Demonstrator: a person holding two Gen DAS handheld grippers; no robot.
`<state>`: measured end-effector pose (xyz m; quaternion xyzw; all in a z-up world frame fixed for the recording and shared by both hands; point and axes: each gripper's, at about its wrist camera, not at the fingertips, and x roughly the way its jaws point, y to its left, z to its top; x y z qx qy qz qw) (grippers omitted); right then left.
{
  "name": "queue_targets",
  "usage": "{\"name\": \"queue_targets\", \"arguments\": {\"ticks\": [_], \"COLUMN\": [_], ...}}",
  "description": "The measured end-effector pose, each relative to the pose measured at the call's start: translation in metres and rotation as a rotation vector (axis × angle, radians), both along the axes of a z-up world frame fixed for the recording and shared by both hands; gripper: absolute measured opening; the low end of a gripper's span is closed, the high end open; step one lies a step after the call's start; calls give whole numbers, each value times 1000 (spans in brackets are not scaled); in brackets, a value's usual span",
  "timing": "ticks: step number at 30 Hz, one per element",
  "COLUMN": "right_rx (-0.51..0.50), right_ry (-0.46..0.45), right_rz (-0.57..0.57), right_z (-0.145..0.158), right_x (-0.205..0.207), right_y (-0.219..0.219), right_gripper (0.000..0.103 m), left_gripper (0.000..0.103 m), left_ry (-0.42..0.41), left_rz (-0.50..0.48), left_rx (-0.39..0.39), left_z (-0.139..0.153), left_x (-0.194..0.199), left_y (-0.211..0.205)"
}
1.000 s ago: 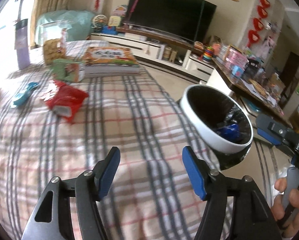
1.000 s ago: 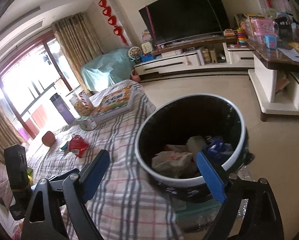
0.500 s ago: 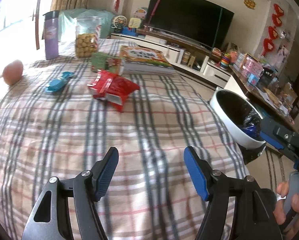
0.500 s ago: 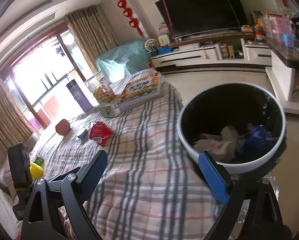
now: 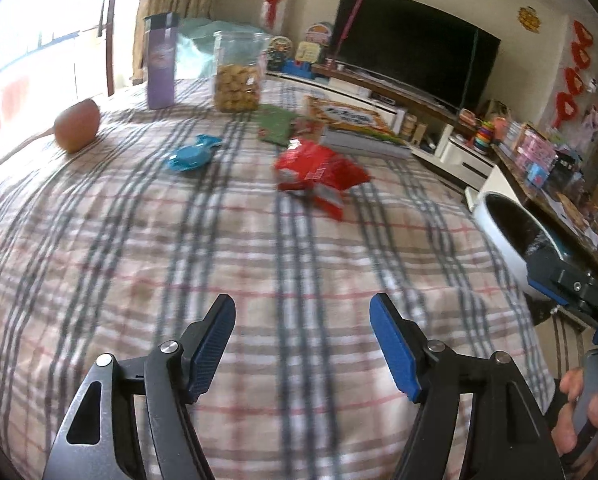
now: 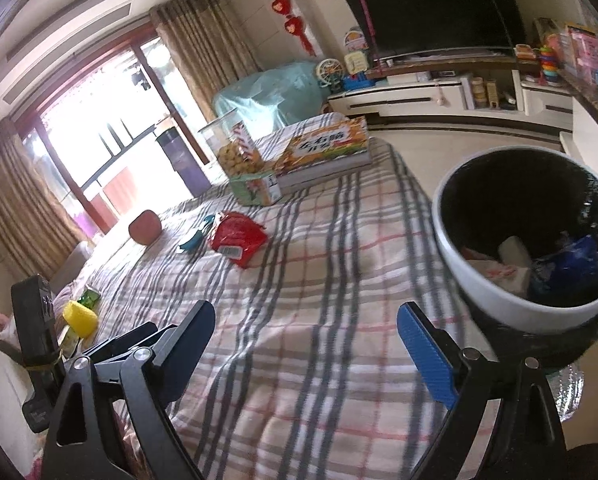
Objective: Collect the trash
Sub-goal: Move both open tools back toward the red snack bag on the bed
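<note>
While both claws are hovering over the plaid-covered bed (image 5: pixel 259 264), neither is gripping or touching anything: the left claw (image 5: pixel 303 344) is standing spread wide, blue pads apart with only bedcover showing between them, and the right claw (image 6: pixel 305 344) is likewise spread wide and empty. One hand (image 5: pixel 587 412) is showing at the lower right edge of the left view, wrapping the right tool's handle. Trash still lying on the bed is counting as two pieces: one crumpled red snack bag (image 5: pixel 319 174) near the middle of the cover, and one blue wrapper (image 5: pixel 193 154) just beside it toward the window. One white-rimmed trash bin (image 6: pixel 499 300) with a black liner is standing off the bed's edge at the right, already holding several pieces, among them a blue wrapper, a white scrap and some printed packaging; exact count cannot be told. Other things at the far end: one clear cookie jar (image 5: pixel 237 74), one purple bottle (image 5: pixel 161 66), one green box (image 6: pixel 257 190), one large flat printed box (image 6: pixel 327 152), and one round reddish object (image 5: pixel 77 124). One yellow object (image 6: pixel 81 316) is lying at the bed's left edge in the right view.
</note>
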<state>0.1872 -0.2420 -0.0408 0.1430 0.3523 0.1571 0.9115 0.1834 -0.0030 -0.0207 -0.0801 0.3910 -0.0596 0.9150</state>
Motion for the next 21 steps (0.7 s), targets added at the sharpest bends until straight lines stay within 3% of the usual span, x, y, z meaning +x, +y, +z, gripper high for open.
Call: {"name": "queue_targets", "arguments": {"ticks": [8, 21], "right_rx": [-16, -25], "right_ry": [13, 41], "right_rz": [56, 136], "right_z": [-9, -18], "right_x": [17, 60], "right_y": [31, 76], "right_gripper": [94, 94], "left_gripper": [69, 69], "left_ry": [3, 24], "left_rz": [73, 92], "left_rx": [-2, 49], "left_z": [-4, -12], "left_x": [6, 45], "left_y": [37, 69]}}
